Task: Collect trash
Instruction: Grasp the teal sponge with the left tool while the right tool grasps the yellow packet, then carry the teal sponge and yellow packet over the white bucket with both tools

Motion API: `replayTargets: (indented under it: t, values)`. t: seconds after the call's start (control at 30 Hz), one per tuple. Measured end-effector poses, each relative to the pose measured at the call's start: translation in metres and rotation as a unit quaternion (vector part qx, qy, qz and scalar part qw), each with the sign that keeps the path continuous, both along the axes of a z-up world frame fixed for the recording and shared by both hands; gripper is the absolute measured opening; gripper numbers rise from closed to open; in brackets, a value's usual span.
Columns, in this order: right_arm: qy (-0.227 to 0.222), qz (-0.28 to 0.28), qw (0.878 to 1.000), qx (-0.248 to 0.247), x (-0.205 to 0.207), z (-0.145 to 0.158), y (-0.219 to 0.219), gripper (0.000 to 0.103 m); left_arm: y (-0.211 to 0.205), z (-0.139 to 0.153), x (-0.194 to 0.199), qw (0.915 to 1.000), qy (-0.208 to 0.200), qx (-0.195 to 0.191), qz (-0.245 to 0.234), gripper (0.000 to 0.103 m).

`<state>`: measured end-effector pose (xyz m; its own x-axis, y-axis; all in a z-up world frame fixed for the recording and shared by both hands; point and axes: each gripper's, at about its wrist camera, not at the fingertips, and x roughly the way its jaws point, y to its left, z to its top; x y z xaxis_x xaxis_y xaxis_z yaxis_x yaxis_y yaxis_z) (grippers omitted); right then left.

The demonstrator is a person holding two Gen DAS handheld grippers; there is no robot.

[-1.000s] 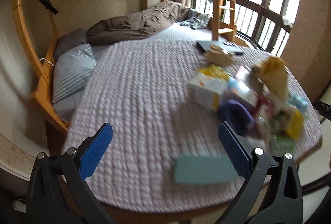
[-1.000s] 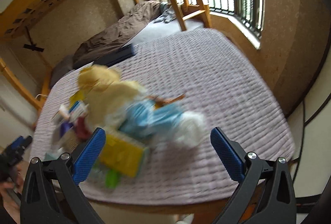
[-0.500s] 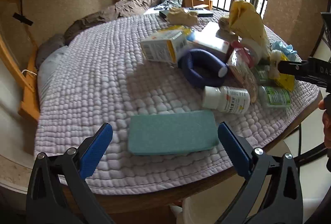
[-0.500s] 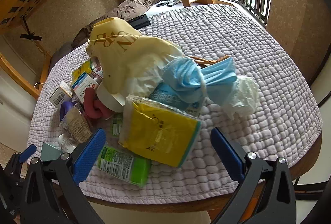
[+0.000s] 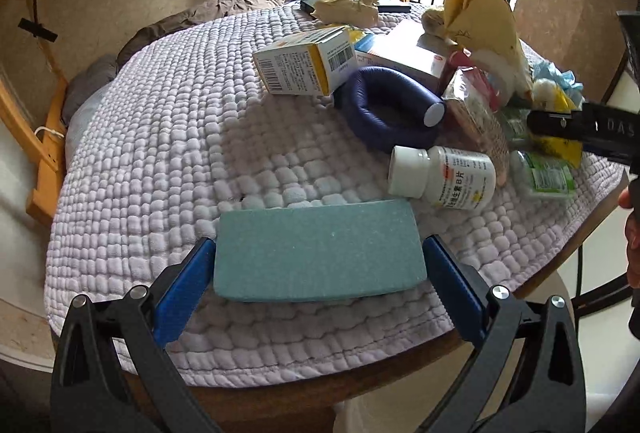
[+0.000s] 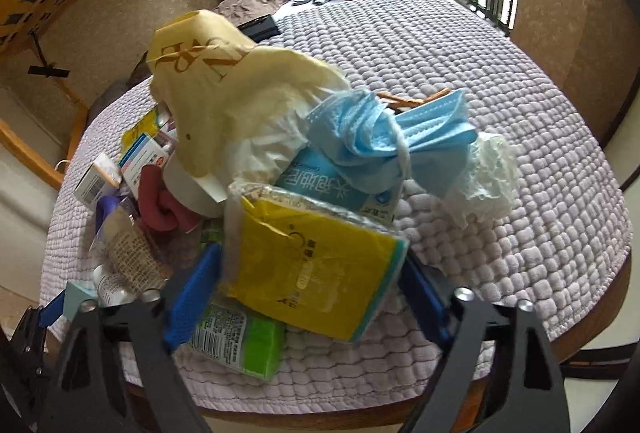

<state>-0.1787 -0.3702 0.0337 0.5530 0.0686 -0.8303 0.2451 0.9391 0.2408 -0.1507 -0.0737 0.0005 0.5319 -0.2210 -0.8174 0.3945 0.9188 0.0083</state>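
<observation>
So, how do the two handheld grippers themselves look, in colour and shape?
Both look alike: the left gripper and the right gripper have black angular plastic arms with round silver bolt heads and flat blue rubbery finger pads. The left view shows white letters "DAS" on the right gripper's black body. No cables are visible on them.

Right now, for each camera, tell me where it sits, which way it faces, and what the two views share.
Left wrist: on the left tongs, facing along the bed; blue fingers flank the green block; the other tongs and a bit of hand show at right.
Right wrist: on the right tongs, facing the trash pile; fingers flank the yellow packet.
Shared: the cream bag, the pill bottle, the quilt.
</observation>
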Motion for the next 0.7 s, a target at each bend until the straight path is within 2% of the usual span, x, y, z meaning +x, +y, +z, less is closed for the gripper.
replayTargets:
  t: [0.13, 0.43, 0.7]
  values:
    - [-0.010, 0.014, 1.000, -0.008, -0.007, 0.001, 0.003, 0.075, 0.003, 0.002, 0.003, 1.0000, -0.005, -0.004, 0.003, 0.093]
    - [-0.045, 0.042, 0.997, -0.042, -0.027, 0.028, 0.007, 0.074, 0.013, 0.011, -0.004, 0.9999, -0.011, -0.011, 0.007, 0.092]
    - [-0.052, 0.059, 0.996, -0.030, -0.037, 0.041, 0.004, 0.074, 0.020, 0.027, -0.010, 0.9994, -0.016, -0.025, 0.016, 0.092]
